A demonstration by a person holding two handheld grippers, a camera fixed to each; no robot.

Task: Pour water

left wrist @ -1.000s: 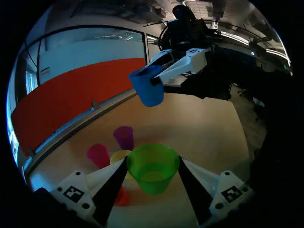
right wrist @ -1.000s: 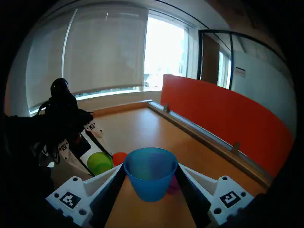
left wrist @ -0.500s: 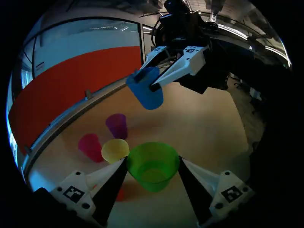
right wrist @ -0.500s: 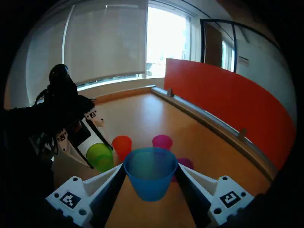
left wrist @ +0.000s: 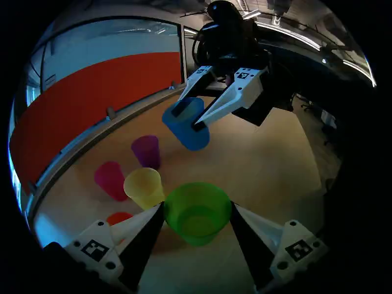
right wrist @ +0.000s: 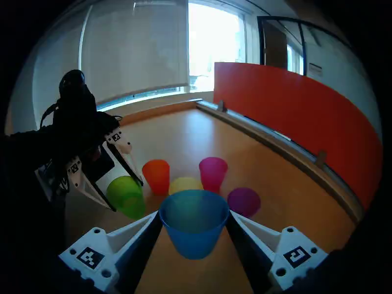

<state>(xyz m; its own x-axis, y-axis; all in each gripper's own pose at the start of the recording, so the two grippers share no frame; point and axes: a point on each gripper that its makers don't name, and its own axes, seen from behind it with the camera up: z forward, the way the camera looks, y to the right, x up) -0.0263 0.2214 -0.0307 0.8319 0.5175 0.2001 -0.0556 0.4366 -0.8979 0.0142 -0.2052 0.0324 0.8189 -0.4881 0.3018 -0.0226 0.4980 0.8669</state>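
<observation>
- Left hand-held gripper (left wrist: 197, 211): clamped on green cup (left wrist: 197, 228), fingers on opposite walls just under rim; cup upright.
- Right hand-held gripper (right wrist: 194, 218): clamped likewise on blue cup (right wrist: 194, 240). Left gripper view shows blue cup tilted, aloft over tabletop (left wrist: 264, 161).
- Judgement: thin plastic, light, smooth, tapered. Walls probably flex and may slip downward; moderate squeeze, hold high near rim.
- Water level: cannot tell.
</observation>
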